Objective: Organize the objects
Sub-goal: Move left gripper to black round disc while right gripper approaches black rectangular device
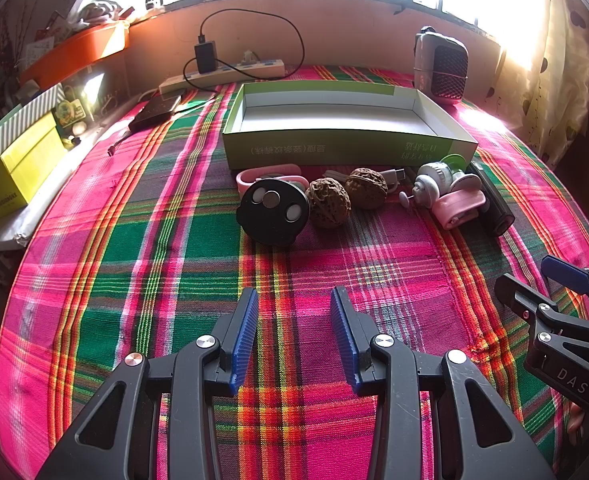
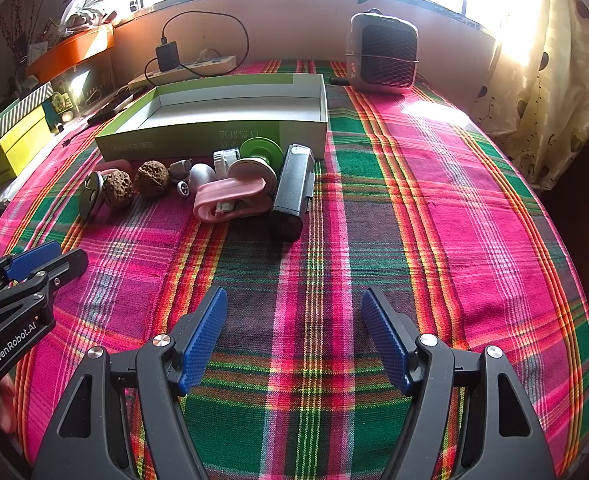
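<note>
An empty green box [image 1: 346, 146] [image 2: 198, 140] stands open on the plaid cloth. In front of it lies a row of small objects: a black round disc [image 1: 274, 210] [image 2: 91, 196], two walnuts [image 1: 329, 202] [image 1: 366, 188] [image 2: 152, 178], a pink band [image 1: 268, 172], white and green round gadgets [image 1: 434, 180] [image 2: 254, 168], a pink clip [image 1: 460, 204] [image 2: 230, 198] and a black battery block [image 1: 494, 204] [image 2: 292, 196]. My left gripper [image 1: 294, 304] is open and empty, short of the disc. My right gripper [image 2: 294, 308] is open and empty, short of the battery block.
A small heater [image 1: 442, 68] [image 2: 382, 54] stands at the back right. A power strip [image 1: 222, 76] with a charger lies at the back. Yellow boxes [image 1: 18, 172] and an orange tray [image 1: 78, 52] sit on the left shelf. A curtain [image 2: 542, 100] hangs at right.
</note>
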`<state>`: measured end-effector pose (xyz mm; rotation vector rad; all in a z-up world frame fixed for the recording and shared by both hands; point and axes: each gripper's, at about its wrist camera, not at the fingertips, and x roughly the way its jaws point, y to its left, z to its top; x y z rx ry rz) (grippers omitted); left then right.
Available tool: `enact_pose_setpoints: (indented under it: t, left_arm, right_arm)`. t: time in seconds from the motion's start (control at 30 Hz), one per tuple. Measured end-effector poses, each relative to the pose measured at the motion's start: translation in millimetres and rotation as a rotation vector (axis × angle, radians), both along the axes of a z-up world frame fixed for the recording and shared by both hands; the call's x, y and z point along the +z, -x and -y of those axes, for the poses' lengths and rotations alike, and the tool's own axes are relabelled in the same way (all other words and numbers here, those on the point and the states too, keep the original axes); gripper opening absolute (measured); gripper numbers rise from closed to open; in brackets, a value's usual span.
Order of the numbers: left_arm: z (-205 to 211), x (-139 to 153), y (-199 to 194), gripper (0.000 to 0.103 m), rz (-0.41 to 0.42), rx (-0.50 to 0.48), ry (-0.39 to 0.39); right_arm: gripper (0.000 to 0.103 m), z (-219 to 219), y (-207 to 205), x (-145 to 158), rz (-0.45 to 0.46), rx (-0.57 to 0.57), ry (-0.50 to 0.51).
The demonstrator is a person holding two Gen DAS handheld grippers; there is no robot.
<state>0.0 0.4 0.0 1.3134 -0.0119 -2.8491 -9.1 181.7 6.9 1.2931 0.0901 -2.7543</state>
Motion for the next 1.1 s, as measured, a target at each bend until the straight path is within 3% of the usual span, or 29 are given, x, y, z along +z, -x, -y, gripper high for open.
enact_pose_setpoints:
  t: [0.63, 0.83, 1.1]
  left_arm:
    - [-0.5, -3.0, 3.6, 0.035, 0.005, -0.037, -0.001]
    - [12.0, 2.0, 4.2, 0.035, 0.017, -0.079, -0.043]
    - [31.5, 5.5, 18.1, 0.036, 0.041, -0.068, -0.173]
  right_arm:
    - [0.071, -2.7, 5.3, 0.3, 0.022, 0.067, -0.005]
    - [0.071, -13.8, 12.2, 2.0, 0.048, 0.082, -0.022]
    - [0.071, -19.7, 28.7, 8.5, 0.037, 0.077, 0.016]
